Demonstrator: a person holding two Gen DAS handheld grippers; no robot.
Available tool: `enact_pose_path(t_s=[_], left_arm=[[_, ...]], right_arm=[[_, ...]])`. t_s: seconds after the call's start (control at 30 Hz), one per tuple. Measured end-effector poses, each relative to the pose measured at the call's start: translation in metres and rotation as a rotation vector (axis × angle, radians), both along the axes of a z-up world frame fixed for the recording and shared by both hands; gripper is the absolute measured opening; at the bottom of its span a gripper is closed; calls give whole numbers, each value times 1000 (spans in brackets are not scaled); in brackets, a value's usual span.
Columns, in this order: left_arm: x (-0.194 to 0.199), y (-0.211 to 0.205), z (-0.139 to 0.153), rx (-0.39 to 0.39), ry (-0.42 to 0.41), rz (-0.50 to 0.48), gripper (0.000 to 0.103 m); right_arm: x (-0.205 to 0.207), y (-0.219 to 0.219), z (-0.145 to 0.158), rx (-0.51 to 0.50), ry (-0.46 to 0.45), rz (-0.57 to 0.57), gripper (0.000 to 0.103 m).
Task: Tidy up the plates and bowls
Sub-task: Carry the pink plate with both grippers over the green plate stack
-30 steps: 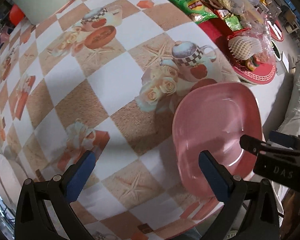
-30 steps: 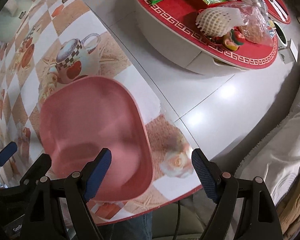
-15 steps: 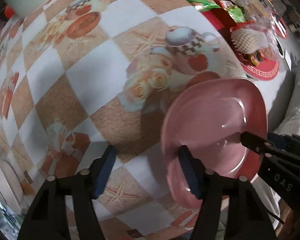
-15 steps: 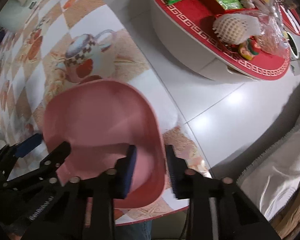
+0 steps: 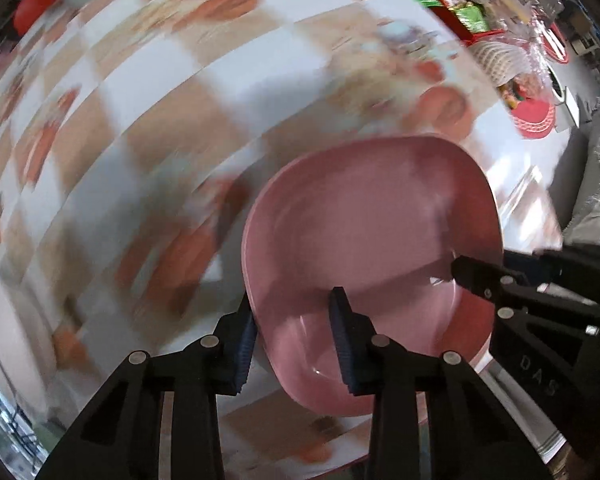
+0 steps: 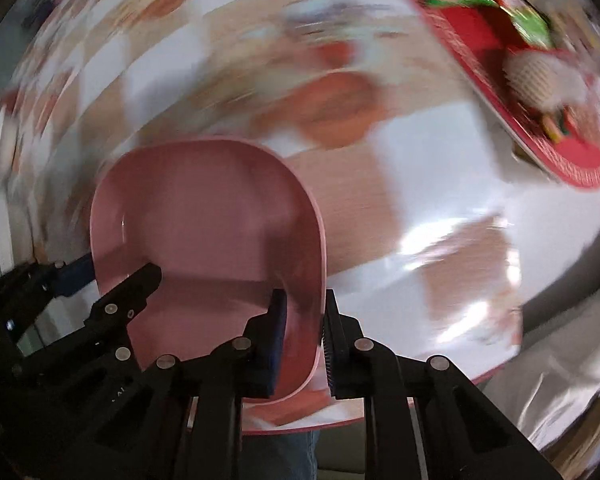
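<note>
Two tongs are clamped on one pink bowl at the near edge of the desk, which is covered by a checked cloth with printed cups and flowers. The left tongs have just been closing and are set across the bowl's left rim, one blue pad outside the wall and one inside. The right tongs have been closed almost fully, with the right rim pinched between the pads. Each pair is seen at the edge of the other's view. Whether the bowl is resting on the desk or lifted cannot be told. Much blur is shown around it. A red tray of snacks is seen beyond
</note>
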State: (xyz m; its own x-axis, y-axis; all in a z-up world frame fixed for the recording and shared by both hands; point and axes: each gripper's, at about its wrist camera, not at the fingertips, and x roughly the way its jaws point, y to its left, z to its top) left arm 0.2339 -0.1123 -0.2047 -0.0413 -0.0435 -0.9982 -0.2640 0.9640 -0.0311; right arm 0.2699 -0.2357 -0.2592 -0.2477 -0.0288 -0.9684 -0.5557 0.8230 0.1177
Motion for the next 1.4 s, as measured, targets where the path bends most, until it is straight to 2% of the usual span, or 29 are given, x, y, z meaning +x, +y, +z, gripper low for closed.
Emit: enact_pose_path(t_s=[0.33, 0.47, 0.53, 0.73, 0.97, 1.4], left_arm=[[-145, 81, 3, 34, 74, 250, 38], [-186, 102, 6, 63, 66, 345, 38], [-191, 106, 7, 63, 53, 365, 38], [-198, 106, 9, 65, 18, 366, 38], [-203, 107, 11, 34, 14, 375, 38], [-200, 112, 9, 11, 1, 374, 38]], right_arm=[[-129, 111, 5, 55, 69, 294, 19], [-168, 138, 7, 24, 42, 360, 19], [-177, 142, 9, 4, 16, 380, 20], [-170, 142, 8, 5, 67, 338, 20], [-187, 150, 7, -24, 38, 362, 20], [-169, 150, -9, -40, 49, 367, 20]])
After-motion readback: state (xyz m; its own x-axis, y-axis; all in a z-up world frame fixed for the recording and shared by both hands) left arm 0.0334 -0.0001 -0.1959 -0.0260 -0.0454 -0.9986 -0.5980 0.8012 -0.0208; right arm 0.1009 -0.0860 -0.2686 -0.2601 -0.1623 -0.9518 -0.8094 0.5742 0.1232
